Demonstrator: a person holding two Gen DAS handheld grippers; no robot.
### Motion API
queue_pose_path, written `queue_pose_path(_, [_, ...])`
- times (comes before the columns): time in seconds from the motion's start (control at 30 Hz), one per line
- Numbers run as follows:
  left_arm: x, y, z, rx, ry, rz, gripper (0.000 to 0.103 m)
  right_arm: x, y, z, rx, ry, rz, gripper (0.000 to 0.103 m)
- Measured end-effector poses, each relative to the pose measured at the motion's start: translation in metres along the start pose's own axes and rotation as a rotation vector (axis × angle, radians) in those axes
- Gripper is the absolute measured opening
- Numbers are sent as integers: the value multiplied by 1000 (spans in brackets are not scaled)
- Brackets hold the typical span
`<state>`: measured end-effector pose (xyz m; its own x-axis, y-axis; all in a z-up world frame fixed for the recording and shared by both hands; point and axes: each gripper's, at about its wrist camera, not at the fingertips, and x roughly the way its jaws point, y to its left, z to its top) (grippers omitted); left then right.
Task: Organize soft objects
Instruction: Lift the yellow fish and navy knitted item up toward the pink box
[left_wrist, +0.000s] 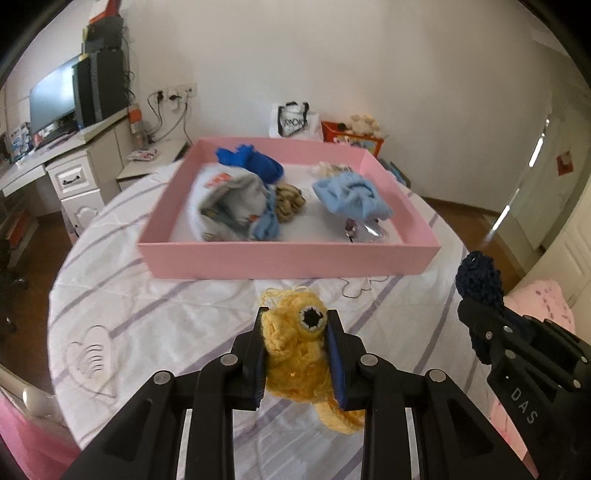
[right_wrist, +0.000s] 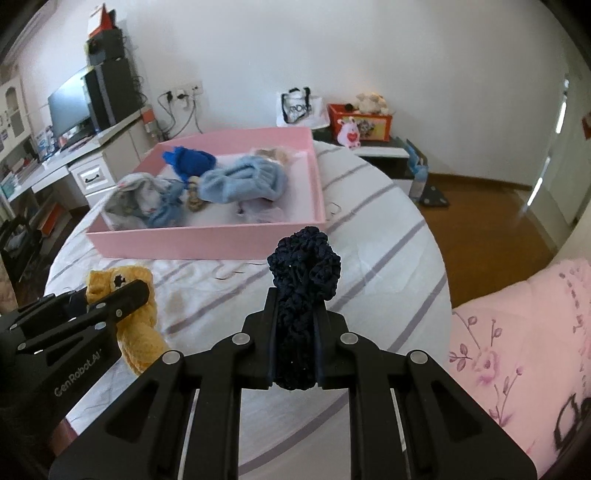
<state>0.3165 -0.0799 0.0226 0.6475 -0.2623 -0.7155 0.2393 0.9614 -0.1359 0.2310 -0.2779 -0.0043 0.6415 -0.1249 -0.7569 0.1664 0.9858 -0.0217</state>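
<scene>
My left gripper (left_wrist: 298, 321) is shut on a yellow crocheted toy (left_wrist: 295, 354) with a dark eye, held just above the striped white bedspread (left_wrist: 147, 306); the same toy (right_wrist: 138, 332) shows at the left of the right wrist view. My right gripper (right_wrist: 297, 299) is shut on a dark navy crocheted piece (right_wrist: 303, 266), also visible (left_wrist: 480, 277) at the right of the left wrist view. Ahead lies a pink box (left_wrist: 288, 258) (right_wrist: 207, 242) holding a royal-blue knit (left_wrist: 251, 162), a light-blue knit hat (left_wrist: 351, 195), a grey patterned cloth (left_wrist: 229, 206) and a tan crocheted item (left_wrist: 290, 201).
A white desk with a monitor (left_wrist: 51, 99) stands at the left. A white bag (left_wrist: 293, 122) and a red box with plush toys (left_wrist: 351, 136) sit by the far wall. A pink floral quilt (right_wrist: 517, 350) lies at the right, with wooden floor (right_wrist: 480, 221) beyond the bed.
</scene>
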Motion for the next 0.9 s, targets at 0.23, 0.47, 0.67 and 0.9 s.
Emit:
queue_pose_path(0.23, [-45,14,-10,-12,-65,43,25,-27,26,-2,-44,-56,36,14])
queue_pose_path(0.47, [-91,13,-19,-12,-138,64,25,-59,43,-4,-79,-125,55,14])
queue_pose_path(0.67, [-137,5,-31,2,-221,80,25,-93,46,-4,-91,-203,56,14])
queue_pose_path(0.9, [-191,-6,-53,18,-327,101,25,-132,47,-11,-102,-289,63,14])
